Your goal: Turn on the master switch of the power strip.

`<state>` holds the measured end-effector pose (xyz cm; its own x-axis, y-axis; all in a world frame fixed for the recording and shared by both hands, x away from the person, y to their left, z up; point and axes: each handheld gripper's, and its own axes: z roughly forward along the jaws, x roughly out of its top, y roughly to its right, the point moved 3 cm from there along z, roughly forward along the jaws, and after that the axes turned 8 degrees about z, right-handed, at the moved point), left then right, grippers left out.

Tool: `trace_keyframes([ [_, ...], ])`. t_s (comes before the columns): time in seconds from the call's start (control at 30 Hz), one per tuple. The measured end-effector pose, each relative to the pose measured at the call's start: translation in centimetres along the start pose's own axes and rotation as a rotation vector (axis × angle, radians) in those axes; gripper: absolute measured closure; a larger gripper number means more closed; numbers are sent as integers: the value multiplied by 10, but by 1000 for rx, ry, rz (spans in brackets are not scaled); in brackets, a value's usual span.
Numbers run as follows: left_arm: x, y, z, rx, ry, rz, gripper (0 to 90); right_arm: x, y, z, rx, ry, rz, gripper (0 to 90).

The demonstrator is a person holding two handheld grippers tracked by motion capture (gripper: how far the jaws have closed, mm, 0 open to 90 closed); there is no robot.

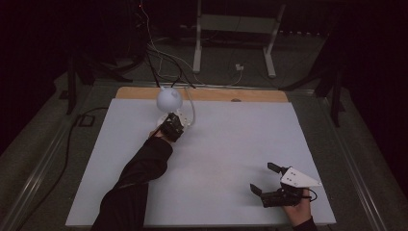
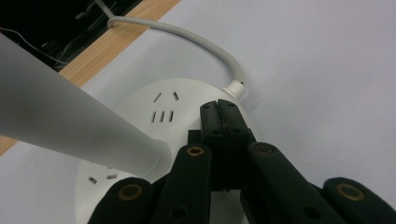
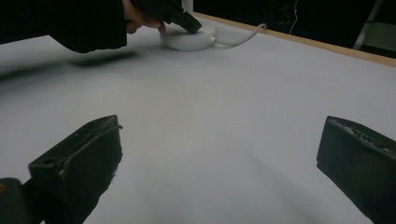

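**White lamp base under our closed left gripper, lamp apparently unlit**

White plastic marks the thing in hand: a desk lamp's round base (image 2: 154, 121) sits near the far edge of the pale sheet (image 1: 226, 144) covering the table, just short of the bare wooden strip (image 1: 207, 94) along the back. Its matt stem (image 2: 70, 126) rises from the base, and in the high view the globe-shaped head (image 1: 169, 98) leans over it. A white cord (image 2: 196, 44) leaves the base at a small collar and runs back over the table's edge.

We press our left gripper (image 2: 223, 114) down on the top of the base, jaws brought fully together with nothing between them, the tips resting near the cord's exit as if on a touch switch. In the right gripper view a small blue glow shows at that contact point. We judge the press to be under way; the room is dim and the head gives no clear light, so switching on looks unfinished.

Our right gripper (image 1: 263, 179) waits well apart at the near right corner, jaws spread wide over bare sheet, holding nothing.

No brand, label or readable writing shows anywhere. Slot patterns in the base, resembling socket openings, are the only markings.
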<state>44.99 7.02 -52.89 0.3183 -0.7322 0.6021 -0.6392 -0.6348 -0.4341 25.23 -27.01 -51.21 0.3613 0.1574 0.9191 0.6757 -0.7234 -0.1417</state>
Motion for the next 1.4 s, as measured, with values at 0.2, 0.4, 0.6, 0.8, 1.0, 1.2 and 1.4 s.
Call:
trace_keyframes([
  [0.2,1,-1,0,-8,-9,1,900,0,1,0,-1,-2,0,0],
  [0.4,3,-3,-1,-20,9,-20,900,0,1,0,-1,1,3,0],
  [0.6,10,-6,-9,-35,50,-37,900,0,3,-1,-5,4,9,0],
  [0.8,15,-5,-22,-66,81,-65,900,0,3,-1,-5,4,6,0],
  [1.0,18,-3,-32,-106,99,-89,900,1,3,-2,-6,9,9,0],
  [1.2,17,-6,-41,-141,106,-128,900,1,3,-2,-9,12,11,0],
  [1.4,15,-9,-49,-195,109,-155,900,1,4,-1,-7,13,13,0],
])
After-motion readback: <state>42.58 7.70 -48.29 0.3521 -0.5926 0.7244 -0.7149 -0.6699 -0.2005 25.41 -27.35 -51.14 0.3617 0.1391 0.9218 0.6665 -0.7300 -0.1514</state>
